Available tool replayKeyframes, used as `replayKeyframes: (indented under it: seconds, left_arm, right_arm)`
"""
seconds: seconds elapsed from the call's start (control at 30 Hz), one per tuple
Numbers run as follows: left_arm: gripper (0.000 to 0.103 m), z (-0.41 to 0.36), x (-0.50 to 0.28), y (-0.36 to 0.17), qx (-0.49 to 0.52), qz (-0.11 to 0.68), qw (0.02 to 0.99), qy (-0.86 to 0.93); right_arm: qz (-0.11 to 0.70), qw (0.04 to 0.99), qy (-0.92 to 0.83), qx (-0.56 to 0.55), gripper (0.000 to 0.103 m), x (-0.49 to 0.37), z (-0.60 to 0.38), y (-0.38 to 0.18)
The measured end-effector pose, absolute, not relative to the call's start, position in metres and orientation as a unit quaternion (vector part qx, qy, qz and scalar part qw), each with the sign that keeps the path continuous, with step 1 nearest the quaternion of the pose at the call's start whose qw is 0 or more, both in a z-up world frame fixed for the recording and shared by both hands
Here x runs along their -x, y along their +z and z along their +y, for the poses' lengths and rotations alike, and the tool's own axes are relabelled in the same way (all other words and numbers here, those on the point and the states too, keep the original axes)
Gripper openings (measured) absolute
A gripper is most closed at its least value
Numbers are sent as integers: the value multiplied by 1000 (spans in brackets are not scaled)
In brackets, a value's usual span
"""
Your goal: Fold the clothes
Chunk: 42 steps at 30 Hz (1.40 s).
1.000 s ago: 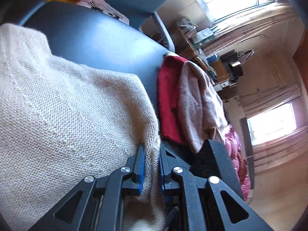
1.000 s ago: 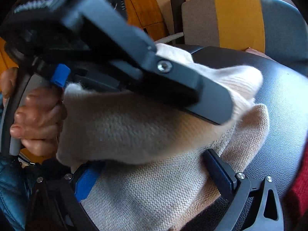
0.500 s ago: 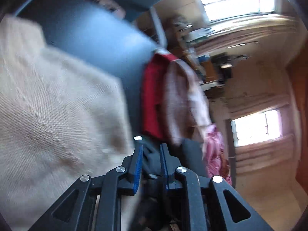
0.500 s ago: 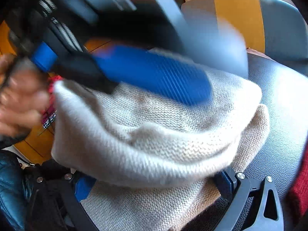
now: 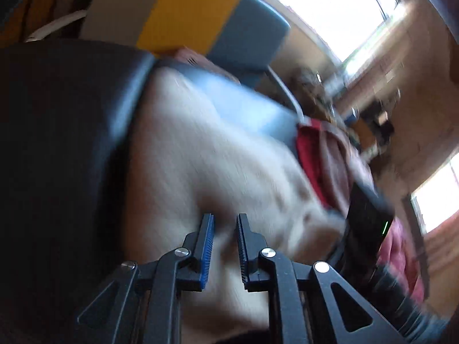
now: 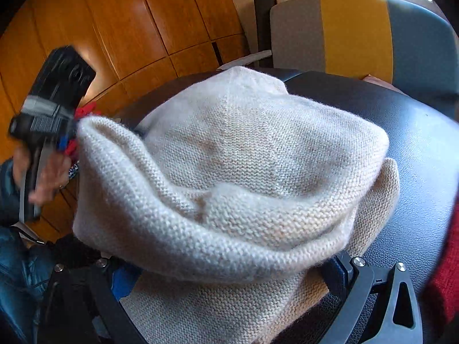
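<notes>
Folding is partway done, judging by how things lie: a cream knit sweater [image 6: 235,172] sits on a dark padded seat [image 6: 416,149], already doubled over itself into a thick bundle, with a rolled fold along its near edge and a flatter layer showing beneath. The bundle looks loose and lumpy, so it likely still needs another fold or some smoothing before it counts as finished. More clothes wait off to the side, a red garment [image 5: 309,154] and a brownish one [image 5: 341,160] draped at the seat's far edge, so those are probably still to come. The right tongs [image 6: 229,281] sit wide apart at the bottom of the right view, one finger on each side of the sweater's near edge; the knit covers the tips, so whether the pads press on it cannot be told. The left tongs [image 5: 225,243] point down over the blurred sweater with only a narrow gap between their blue pads [image 5: 207,246], and the jaws are closing; nothing seems caught between them, the cloth lying behind and below. From the right view, the left tongs appear at the sweater's left corner, held in a person's hand [image 6: 43,177], just beside the knit edge. A yellow, grey and blue chair back [image 6: 355,31] stands behind the seat.
</notes>
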<state>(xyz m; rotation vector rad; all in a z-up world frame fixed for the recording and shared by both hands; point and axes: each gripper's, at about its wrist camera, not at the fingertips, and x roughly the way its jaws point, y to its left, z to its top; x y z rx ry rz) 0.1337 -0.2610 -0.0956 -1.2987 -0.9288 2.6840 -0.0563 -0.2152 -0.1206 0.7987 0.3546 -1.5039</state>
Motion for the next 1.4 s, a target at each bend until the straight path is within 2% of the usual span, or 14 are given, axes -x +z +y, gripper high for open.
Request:
replayKeyframes:
  seconds: [0.13,0.17,0.27,0.4,0.6,0.8,1.03,1.23,1.33,1.4]
  left_arm:
    - [15,-235,-128,-109,438,-248,19,864]
    - [15,-232,-127,-108,439,-242,20,865]
    - [15,-241,-129,-105,436,-264,36,859]
    - [15,-228,-132,-103,435,-256,86,859]
    - [16,-180,-121,-109,465,-170,170,852]
    - [16,-187,-124,-99,454,-199,193,847]
    - [17,-226,-143,-93,431,-226,132,864]
    - [17,-236,-139,-109,433,-244,114,860]
    - [18,-235,-137,-111,431,-239,115,862]
    - [19,-232,-135,-112,430,-235,117,864]
  right_arm:
    - [179,621,-678,-349,103,48,-216,-114]
    - [185,617,-681,-349,103,42,-190,-106]
    - [181,612,-683,-355,103,33,-157,-94]
    - [127,605,-683,-390,103,32,-112,-88]
    - [23,593,-684,-424,103,30,-81,-64]
    - [-19,584,-699,-412,103,52,-119,-50]
    - [-42,533,-733,-421,103,76,-148,-47]
    - [-78,502,-731,-456,102,106,-157,-49]
    - [-106,499,-711,-484,95,125,-163,-57]
    - [-135,492,-697,-504,85,139,-169,-65]
